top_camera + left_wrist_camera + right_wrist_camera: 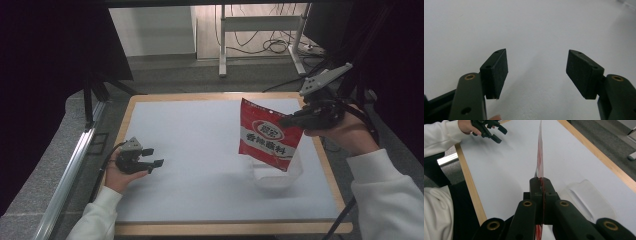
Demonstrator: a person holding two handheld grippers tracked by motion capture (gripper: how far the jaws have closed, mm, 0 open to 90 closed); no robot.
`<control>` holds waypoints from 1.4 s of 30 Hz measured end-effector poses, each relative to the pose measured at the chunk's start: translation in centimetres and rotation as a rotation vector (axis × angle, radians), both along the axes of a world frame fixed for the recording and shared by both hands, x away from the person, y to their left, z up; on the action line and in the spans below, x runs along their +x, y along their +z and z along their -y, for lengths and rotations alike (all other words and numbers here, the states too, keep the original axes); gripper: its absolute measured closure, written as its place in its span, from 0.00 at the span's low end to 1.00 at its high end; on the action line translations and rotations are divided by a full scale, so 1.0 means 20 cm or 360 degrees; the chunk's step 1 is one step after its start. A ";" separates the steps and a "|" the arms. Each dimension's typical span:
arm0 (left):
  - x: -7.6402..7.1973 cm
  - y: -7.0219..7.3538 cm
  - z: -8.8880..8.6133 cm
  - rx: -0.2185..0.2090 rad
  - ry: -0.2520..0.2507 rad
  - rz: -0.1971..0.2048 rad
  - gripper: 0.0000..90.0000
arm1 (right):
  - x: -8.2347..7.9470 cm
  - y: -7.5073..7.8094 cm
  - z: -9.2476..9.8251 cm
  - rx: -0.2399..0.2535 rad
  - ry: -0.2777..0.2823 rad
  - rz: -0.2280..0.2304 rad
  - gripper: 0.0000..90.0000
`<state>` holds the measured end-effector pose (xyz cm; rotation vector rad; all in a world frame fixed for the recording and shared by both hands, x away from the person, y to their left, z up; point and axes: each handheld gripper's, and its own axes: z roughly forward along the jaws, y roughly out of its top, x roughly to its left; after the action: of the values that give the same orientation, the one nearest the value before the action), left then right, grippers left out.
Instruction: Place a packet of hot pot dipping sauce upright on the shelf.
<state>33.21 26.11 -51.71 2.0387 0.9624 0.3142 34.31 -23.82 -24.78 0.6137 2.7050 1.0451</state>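
I have the right gripper (292,120) fingers clamped on one red pouch (267,135) over one clear tub (280,176) near the table's (190,150) right edge; left gripper (155,157) fingers spread, bare table ahead

A red seasoning packet (269,134) with a white label and printed characters hangs upright in the air at the right of my table, pinched at its right edge. Just below it, a clear plastic container (280,175) rests on the white surface.

You get even, soft overhead light on the table (200,150) — dark surroundings, faint shadows, slightly grainy, close-ups soft.
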 end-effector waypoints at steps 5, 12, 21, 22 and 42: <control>0.00 0.00 0.00 0.0000 -0.0002 -0.0004 0.37 | 0.00 0.01 0.08 0.0014 -0.0027 0.0002 0.99; 0.00 0.00 0.01 0.0006 -0.0001 -0.0005 0.37 | 0.02 -0.04 0.12 -0.0004 -0.0041 -0.0031 0.99; 0.00 0.00 0.01 -0.0012 0.0003 -0.0012 0.37 | 0.04 -0.10 0.15 -0.0029 -0.0038 -0.0063 0.99; 0.00 0.00 0.01 -0.0012 0.0002 -0.0012 0.37 | 0.05 -0.11 0.15 -0.0034 -0.0040 -0.0066 0.99; 0.00 -0.01 0.01 -0.0005 0.0004 -0.0014 0.37 | 0.10 -0.27 0.21 -0.0005 -0.0082 -0.0106 0.99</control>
<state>33.14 25.85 -51.84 2.0379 0.9708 0.3050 36.37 -28.06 -30.19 0.7260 2.7310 1.0257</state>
